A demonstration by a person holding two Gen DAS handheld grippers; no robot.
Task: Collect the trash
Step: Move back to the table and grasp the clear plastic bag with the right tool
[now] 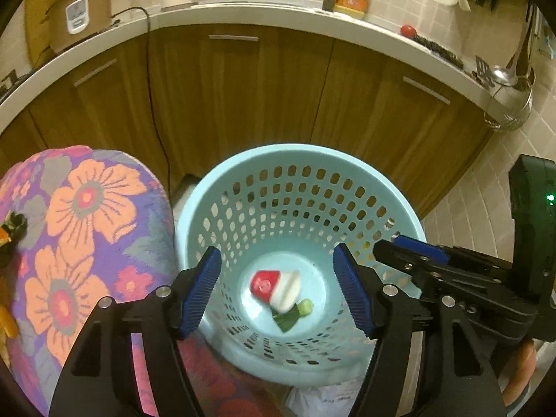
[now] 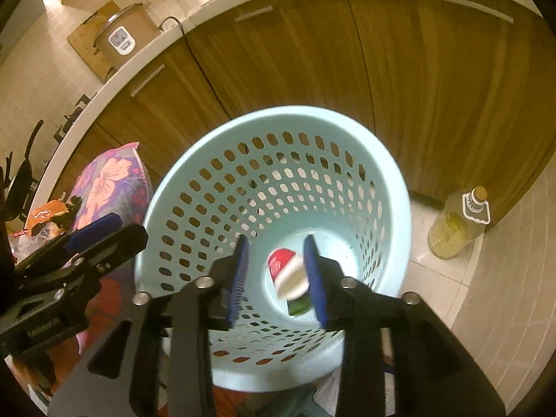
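- Hanging over the bin (image 1: 194, 215), both grippers point down into it, likely so that trash drops straight in.
- Left gripper (image 1: 278, 288): its fingers (image 1: 201, 292) are open wide with nothing between them.
- Right gripper (image 2: 276, 271): its fingers (image 2: 238, 278) are open too, but less wide, and they hold nothing.
- From the left camera, the right gripper sits just beside the left one, at the bin's rim.
- Below the fingers, well apart from them, a red and white cup (image 1: 274, 286) lies on its side at the bottom of the bin.
- In both views the cup shows in the gap between the open fingers, but far down, not touching them.
- It looks blurred, so I think it may be falling or rolling.
- A green leaf (image 1: 293, 314) lies touching the cup on the bin floor.
- Beside the bin on the left is a flowered cushion (image 1: 87, 229), with more scraps (image 2: 48, 213) near it that may be trash to pick up next.
- On the right, a bottle (image 2: 458, 224) stands on the floor near the bin.
- Behind the bin are brown cupboard doors (image 1: 243, 97).
- Farthest off, a rice cooker (image 1: 78, 14) sits on the counter (image 1: 243, 14).
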